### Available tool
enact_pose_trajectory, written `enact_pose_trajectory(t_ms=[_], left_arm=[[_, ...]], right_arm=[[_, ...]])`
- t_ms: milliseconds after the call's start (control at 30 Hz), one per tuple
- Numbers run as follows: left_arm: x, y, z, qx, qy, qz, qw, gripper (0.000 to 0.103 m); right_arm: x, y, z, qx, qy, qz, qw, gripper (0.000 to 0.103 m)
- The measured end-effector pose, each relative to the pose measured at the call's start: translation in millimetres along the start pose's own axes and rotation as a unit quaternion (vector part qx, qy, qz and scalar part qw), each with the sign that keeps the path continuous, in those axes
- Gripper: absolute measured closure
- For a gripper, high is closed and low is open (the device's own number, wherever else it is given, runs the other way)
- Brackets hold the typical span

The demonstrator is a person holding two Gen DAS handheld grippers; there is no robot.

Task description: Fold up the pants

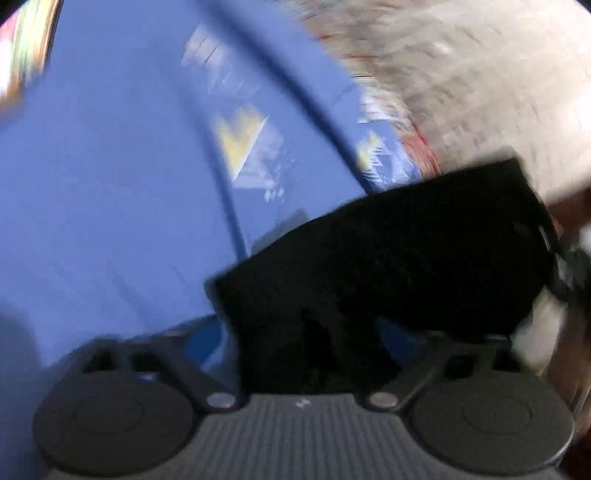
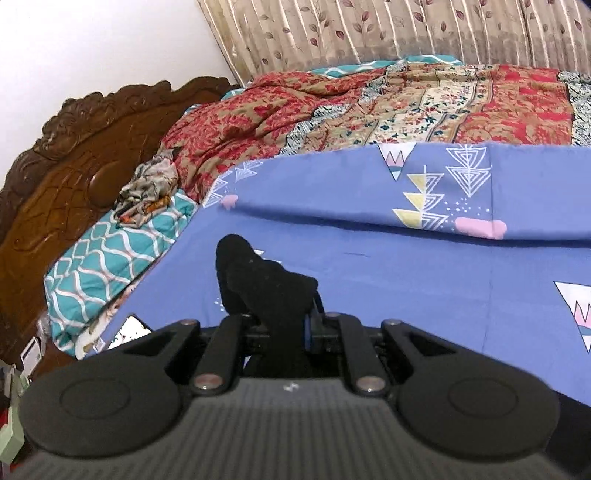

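Observation:
The pants are black cloth, blurred in the left wrist view, stretching from between the fingers up to the right. My left gripper is shut on the pants, its fingertips hidden by the cloth. In the right wrist view my right gripper is shut on a bunched fold of the black pants, which sticks up above the fingers. Both grippers hold the pants above a blue bedsheet with triangle prints.
A red patterned quilt lies crumpled beyond the blue sheet. A teal wavy-print cover and a small crumpled cloth lie at the left. A carved wooden headboard stands far left. Curtains hang behind.

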State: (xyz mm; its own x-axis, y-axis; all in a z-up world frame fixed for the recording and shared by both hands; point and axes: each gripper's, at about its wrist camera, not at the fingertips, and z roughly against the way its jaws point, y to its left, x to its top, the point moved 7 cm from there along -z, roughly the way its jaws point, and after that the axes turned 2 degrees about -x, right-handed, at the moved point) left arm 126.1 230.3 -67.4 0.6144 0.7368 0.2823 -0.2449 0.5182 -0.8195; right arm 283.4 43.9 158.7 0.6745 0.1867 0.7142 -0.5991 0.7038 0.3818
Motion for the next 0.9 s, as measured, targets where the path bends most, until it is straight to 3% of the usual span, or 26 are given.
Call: enact_pose_trajectory(t_ms=[33, 133, 267, 333, 400, 500, 567, 633, 700, 800, 867, 900], left_arm=[[1, 5, -8, 0.011, 0.002, 0.024, 0.9997, 0.085], [-5, -14, 2, 0.045, -0.051, -0.019, 0.9975, 0.088], [-16, -41, 85, 0.047, -0.163, -0.091, 0.9813, 0.088], [-35, -37, 126, 0.043, -0.180, -0.095, 0.9781, 0.088], [-60, -23, 147, 0.048, -0.173, -0.081, 0.9804, 0.088], [-101, 4, 150, 0.083, -0.135, -0.055, 0.9859, 0.081], [-114, 24, 153, 0.098, -0.114, -0.025, 0.9883, 0.083], [-112, 38, 171, 0.106, -0.133, -0.001, 0.9855, 0.082], [-100, 38, 188, 0.106, -0.159, -0.002, 0.9815, 0.079], [-78, 26, 202, 0.094, -0.187, -0.013, 0.9777, 0.057], [-61, 16, 187, 0.083, -0.171, -0.035, 0.9811, 0.036], [-55, 11, 174, 0.086, -0.158, -0.057, 0.9821, 0.031]], right_arm=[[-2, 3, 5, -0.001, -0.004, 0.003, 1.000, 0.088], [-3, 16, 9, -0.004, -0.019, 0.018, 1.000, 0.088], [-6, 38, 16, 0.008, -0.041, 0.053, 0.998, 0.088], [-15, 54, 12, 0.036, -0.044, 0.057, 0.997, 0.088], [-35, 73, 4, 0.072, -0.033, 0.067, 0.995, 0.088], [-104, 103, -16, 0.125, 0.030, 0.106, 0.986, 0.081], [-170, 117, -38, 0.129, 0.116, 0.160, 0.972, 0.078], [-218, 119, -48, 0.129, 0.187, 0.189, 0.955, 0.069], [-236, 115, -38, 0.132, 0.177, 0.203, 0.954, 0.057], [-226, 113, -24, 0.140, 0.161, 0.188, 0.959, 0.053], [-216, 109, -17, 0.139, 0.144, 0.174, 0.964, 0.053], [-217, 109, -16, 0.136, 0.137, 0.168, 0.967, 0.053]])
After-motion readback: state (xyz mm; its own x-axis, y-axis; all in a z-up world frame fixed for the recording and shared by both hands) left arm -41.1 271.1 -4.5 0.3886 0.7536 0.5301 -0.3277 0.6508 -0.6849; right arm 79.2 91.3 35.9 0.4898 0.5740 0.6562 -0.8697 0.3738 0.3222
